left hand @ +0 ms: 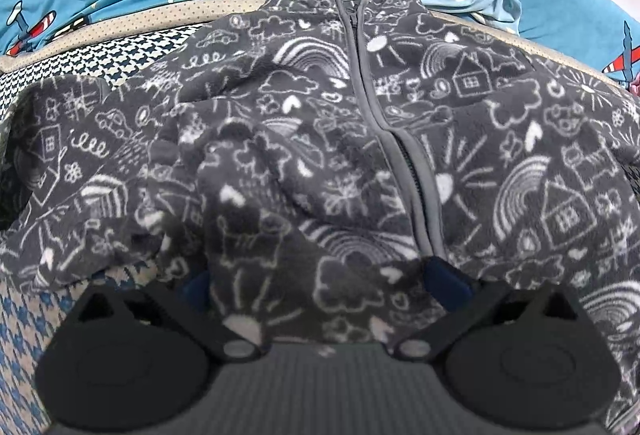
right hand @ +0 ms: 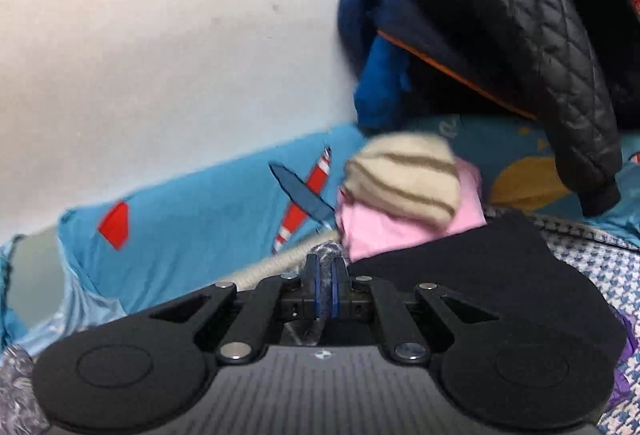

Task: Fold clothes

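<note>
A pale wall (right hand: pixel 160 47) fills the upper left of the right wrist view, and below it runs a blue sheet (right hand: pixel 208 211) printed with red-and-white aeroplanes; the same sheet crosses the top of the left wrist view. In front of it lies a houndstooth cover (left hand: pixel 120 55) with a beige border, mostly hidden under clothing.

The fleece (left hand: pixel 320 139), dark grey with white doodles of rainbows, houses and hearts, is spread front-up over that cover, collar towards the sheet, zip running down the middle. Its right side and hem run out of the frame, and its left sleeve is bunched so its outline is hard to follow.

In the right wrist view a heap is piled against the wall: a black quilted jacket (right hand: pixel 520 35) on top, blue garments (right hand: pixel 380 75) under it, then a cream striped knit (right hand: pixel 404 183) on a pink piece (right hand: pixel 400 231). All are motion-blurred, and the jacket is cut off at the right edge.

The left gripper (left hand: pixel 316 283) has its fingers wide apart, with a fold of the fleece bulging between them; the left tip is buried in the fabric, and I cannot tell whether either pad presses it.

The right gripper (right hand: pixel 325 287) has its fingers together, pinching a thin bit of grey patterned fabric, seemingly the fleece.
</note>
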Tool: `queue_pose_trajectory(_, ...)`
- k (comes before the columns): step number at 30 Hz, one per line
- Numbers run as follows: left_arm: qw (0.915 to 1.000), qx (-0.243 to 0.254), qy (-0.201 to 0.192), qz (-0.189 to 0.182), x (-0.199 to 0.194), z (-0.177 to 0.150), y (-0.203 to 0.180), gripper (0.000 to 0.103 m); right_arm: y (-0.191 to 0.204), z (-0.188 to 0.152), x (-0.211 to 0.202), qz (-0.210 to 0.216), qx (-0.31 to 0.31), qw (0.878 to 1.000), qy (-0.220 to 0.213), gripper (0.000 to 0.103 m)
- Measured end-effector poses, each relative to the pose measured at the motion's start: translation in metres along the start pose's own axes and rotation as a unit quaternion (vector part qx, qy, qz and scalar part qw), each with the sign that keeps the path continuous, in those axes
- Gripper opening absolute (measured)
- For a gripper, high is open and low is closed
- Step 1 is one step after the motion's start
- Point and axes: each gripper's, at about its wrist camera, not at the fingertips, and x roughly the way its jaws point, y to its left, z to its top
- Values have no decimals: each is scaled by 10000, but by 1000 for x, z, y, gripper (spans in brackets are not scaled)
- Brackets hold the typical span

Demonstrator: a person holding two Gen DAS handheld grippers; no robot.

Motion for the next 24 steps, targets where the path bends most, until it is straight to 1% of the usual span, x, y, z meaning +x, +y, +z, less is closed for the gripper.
queue_pose_trajectory(3,10000,32,8,14,-1,1,-1,103,-6,-1,8,-135,125,9991,375,8)
queue_pose_trajectory(4,10000,47,11,13,-1,1,-1,103,-8,0,6,-234,142,9990,353,9)
queue_pose_trajectory(6,10000,96,21,14,-2,1,-3,103,-13,2,-1,-330,174,9992,170,17)
queue_pose_trajectory(8,9999,153,27,19,-2,1,-4,103,-15,2,-6,-174,176,9996,119,18)
queue_pose_trajectory(11,9997,245,22,28,-4,-2,-5,103,-16,1,-2,82,115,9996,225,18)
queue_pose_trajectory(15,9996,261,45,4,-4,-3,-4,103,-14,-4,7,695,73,9954,648,18)
queue_pose_trajectory(18,9996,274,64,13,-4,-2,-5,103,-2,-14,13,1104,-345,9878,1044,18)
queue_pose_trajectory(22,9996,284,83,38,-4,-1,-5,103,16,-32,23,1278,-848,9776,1443,19)
queue_pose_trajectory(24,9995,291,85,39,-4,0,-5,103,21,-39,27,1302,-955,9750,1525,19)
